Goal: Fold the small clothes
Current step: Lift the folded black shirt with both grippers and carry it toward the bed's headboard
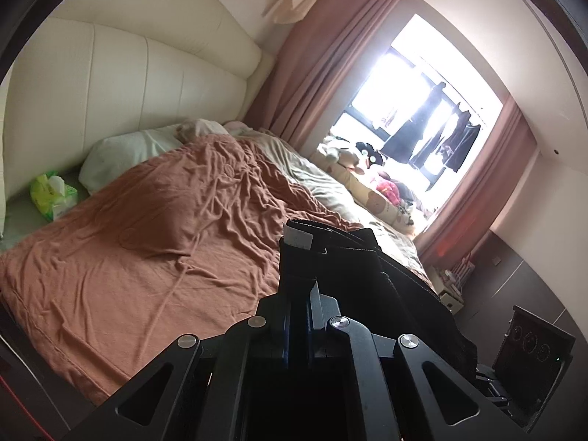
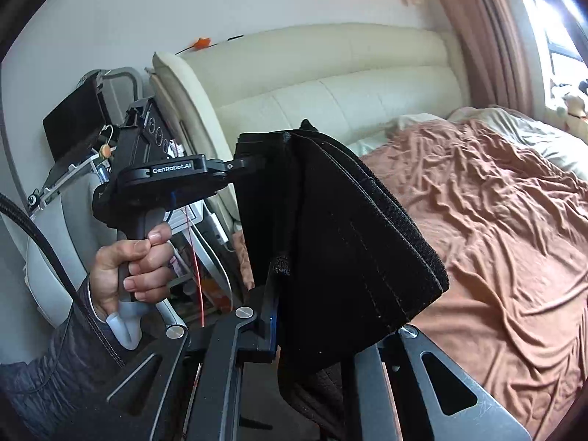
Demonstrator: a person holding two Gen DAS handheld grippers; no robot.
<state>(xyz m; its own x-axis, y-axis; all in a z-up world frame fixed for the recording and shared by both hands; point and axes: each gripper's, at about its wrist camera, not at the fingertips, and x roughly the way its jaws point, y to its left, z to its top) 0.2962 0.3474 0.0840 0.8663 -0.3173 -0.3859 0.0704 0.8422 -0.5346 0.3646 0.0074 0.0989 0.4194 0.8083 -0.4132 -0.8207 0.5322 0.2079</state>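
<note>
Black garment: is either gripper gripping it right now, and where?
Both. The left gripper pinches the black garment at its upper edge, by the white label; the right gripper clamps another edge. It hangs above the bed.

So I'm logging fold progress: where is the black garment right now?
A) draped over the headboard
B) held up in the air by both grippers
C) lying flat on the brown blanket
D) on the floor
B: the black garment hangs above the brown blanket, pinched by the left gripper at its top edge and by the right gripper lower down.
</note>
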